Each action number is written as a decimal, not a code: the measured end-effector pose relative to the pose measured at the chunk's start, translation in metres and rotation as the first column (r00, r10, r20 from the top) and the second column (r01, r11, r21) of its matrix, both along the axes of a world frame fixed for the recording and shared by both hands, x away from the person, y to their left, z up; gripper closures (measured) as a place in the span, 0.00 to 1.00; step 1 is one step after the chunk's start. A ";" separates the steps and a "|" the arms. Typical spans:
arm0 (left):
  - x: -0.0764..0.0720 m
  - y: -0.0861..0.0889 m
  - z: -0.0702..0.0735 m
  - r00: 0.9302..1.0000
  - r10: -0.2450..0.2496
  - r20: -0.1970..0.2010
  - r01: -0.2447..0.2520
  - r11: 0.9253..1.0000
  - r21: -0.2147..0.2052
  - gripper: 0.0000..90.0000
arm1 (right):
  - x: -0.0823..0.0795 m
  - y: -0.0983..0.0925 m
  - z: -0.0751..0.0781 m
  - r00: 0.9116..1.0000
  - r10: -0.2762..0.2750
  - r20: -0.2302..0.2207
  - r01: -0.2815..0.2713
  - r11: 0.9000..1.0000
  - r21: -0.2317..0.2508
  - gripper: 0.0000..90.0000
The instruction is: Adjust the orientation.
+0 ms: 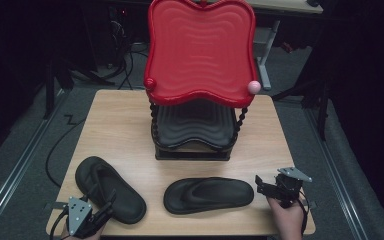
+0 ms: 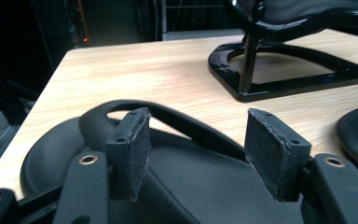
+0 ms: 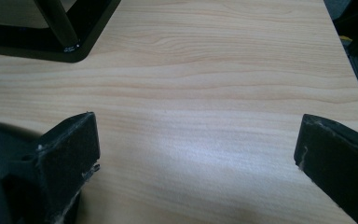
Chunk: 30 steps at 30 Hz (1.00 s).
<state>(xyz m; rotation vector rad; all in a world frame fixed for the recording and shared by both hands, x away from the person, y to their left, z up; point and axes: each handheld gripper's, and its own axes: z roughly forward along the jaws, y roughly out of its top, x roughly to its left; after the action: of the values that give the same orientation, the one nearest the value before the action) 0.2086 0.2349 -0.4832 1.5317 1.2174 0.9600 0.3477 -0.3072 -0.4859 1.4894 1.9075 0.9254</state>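
The left hand-held gripper (image 1: pixel 102 212) hangs released over the left sandal (image 1: pixel 109 189), whose strap (image 2: pixel 177 122) lies just ahead between its jaws, lined up for a pinch. The right hand-held gripper (image 1: pixel 261 184), spread wide, waits over bare bench (image 3: pixel 214 93), beside the other sandal (image 1: pixel 209 195).

Dim surroundings, soft tabletop glare

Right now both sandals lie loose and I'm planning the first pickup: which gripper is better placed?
Probably the left gripper: its open jaws already hover over the left sandal. The right gripper, also open, faces bare table.
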 end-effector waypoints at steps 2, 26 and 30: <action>0.001 0.001 0.000 1.000 0.000 -0.002 0.000 1.000 0.000 0.45 | -0.002 -0.003 0.000 1.000 0.013 -0.009 -0.012 1.000 0.016 0.00; 0.010 0.014 -0.005 0.999 0.029 -0.039 -0.028 0.999 0.014 0.48 | -0.014 -0.003 0.000 1.000 0.020 0.002 -0.020 0.999 0.048 0.00; 0.011 0.013 -0.006 0.996 0.046 -0.071 -0.044 0.999 0.030 0.46 | -0.017 -0.003 0.001 1.000 0.020 0.005 -0.020 0.998 0.052 0.00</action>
<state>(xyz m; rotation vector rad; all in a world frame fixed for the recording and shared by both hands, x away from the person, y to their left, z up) 0.2194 0.2480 -0.4895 1.5781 1.2988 0.9628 0.3306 -0.3106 -0.4854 1.4992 1.9119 0.9937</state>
